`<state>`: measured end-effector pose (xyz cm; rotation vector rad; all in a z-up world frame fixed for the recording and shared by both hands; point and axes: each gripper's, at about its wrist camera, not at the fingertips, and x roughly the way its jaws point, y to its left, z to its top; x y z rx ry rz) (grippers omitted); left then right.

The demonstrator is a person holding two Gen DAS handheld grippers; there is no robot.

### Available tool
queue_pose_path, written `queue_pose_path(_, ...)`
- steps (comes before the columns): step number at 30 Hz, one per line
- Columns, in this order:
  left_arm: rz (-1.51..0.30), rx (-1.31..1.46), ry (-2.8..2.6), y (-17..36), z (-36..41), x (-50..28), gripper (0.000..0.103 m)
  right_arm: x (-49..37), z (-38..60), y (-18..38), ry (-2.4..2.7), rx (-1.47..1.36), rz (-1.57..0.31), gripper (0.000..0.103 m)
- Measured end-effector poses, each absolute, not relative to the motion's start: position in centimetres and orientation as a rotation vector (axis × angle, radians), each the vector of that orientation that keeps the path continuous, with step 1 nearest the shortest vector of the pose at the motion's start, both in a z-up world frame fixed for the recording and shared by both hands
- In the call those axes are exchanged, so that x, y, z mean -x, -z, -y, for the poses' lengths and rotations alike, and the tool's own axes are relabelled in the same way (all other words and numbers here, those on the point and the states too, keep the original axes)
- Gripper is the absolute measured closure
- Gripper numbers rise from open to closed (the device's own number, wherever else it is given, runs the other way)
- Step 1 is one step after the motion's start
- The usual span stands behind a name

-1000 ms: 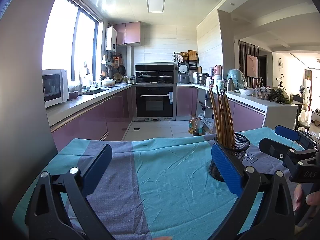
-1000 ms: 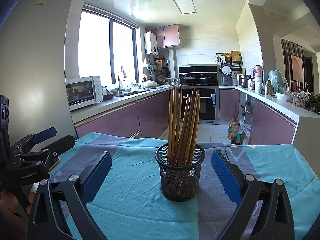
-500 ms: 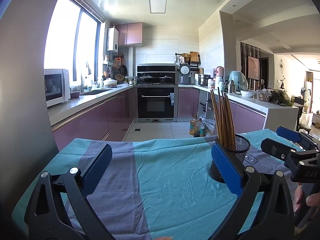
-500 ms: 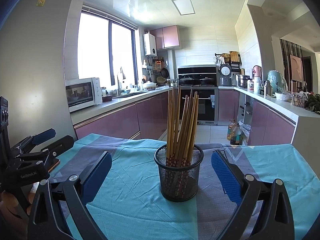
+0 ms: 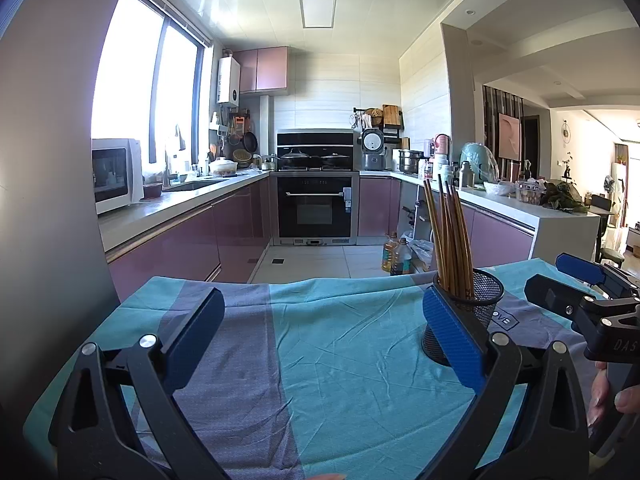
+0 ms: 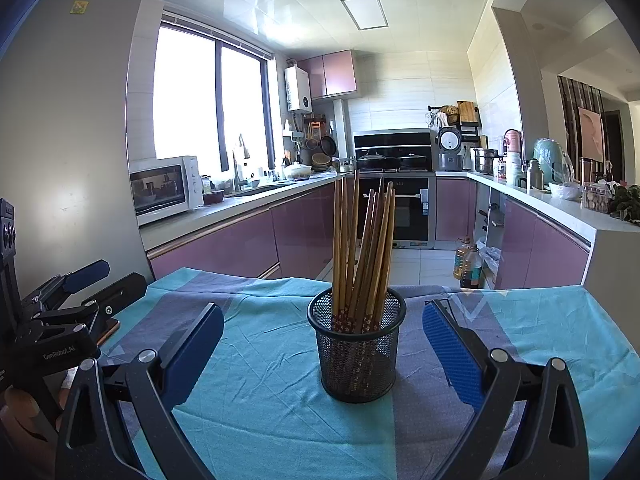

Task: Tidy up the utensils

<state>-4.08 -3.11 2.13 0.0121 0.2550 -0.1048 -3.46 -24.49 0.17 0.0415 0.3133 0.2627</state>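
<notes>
The left gripper has its jaws spread wide over bare tablecloth, holding nothing. The mesh holder of upright chopsticks stands just beyond its right jaw, centred ahead of the right gripper, whose jaws likewise gape empty.

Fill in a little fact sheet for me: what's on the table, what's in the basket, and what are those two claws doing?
table cover: teal and grey-purple cloth
container: black wire-mesh cup, upright on the cloth
contents: brown wooden chopsticks, standing on end, leaning slightly
left claw: open, empty, above bare cloth
right claw: open, empty, cup in line between its fingers
setting: kitchen with purple cabinets
</notes>
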Motion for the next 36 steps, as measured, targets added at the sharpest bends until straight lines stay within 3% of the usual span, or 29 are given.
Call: queue_pose_path(36,-0.26,0.01,0.074,-1.4,2.9,4.0,0.005,4.5,23.5,-0.8,-0.146,0.001,-0.238,0.007)
